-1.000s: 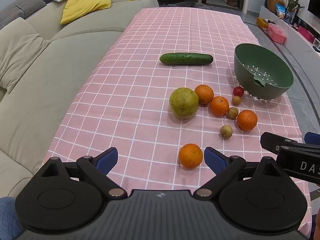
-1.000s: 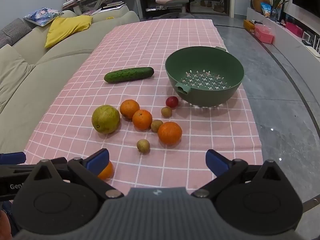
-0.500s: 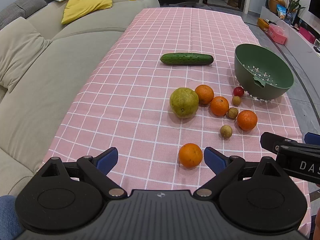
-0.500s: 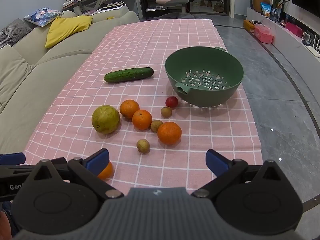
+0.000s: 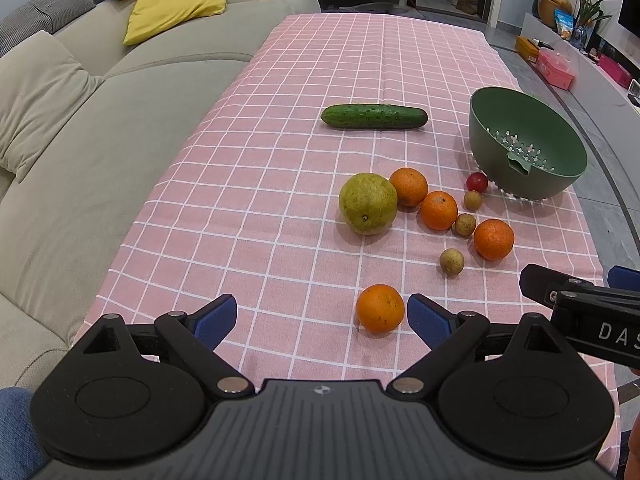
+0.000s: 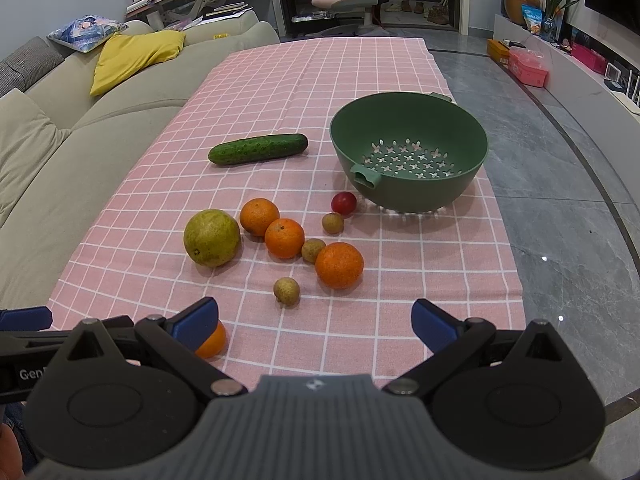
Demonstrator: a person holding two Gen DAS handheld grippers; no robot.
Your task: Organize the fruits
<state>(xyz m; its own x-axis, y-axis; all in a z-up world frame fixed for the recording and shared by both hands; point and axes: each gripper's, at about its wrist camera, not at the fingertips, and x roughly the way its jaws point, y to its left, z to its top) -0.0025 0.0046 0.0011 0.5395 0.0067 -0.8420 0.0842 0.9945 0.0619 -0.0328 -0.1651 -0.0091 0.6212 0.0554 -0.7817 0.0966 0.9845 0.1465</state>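
Note:
Fruit lies on a pink checked tablecloth (image 5: 280, 160): a yellow-green pomelo (image 5: 368, 209), several oranges, small brown longans (image 5: 452, 261) and a red cherry tomato (image 5: 477, 182). A green colander (image 5: 532, 148) stands at the right, empty (image 6: 408, 152). A cucumber (image 5: 374, 116) lies farther back. My left gripper (image 5: 322, 316) is open above the near edge, with a lone orange (image 5: 380, 309) just inside its right finger. My right gripper (image 6: 314, 318) is open and empty, with a longan (image 6: 286, 291) and an orange (image 6: 339, 265) ahead of it.
A beige sofa (image 5: 80, 140) with a yellow cushion (image 5: 172, 8) runs along the table's left side. Grey floor (image 6: 560, 200) lies to the right. The right gripper's body (image 5: 580, 312) shows at the right of the left wrist view.
The left gripper has crept slightly forward and left; the lone orange sits a little lower and closer to its right finger. The right gripper has barely moved.

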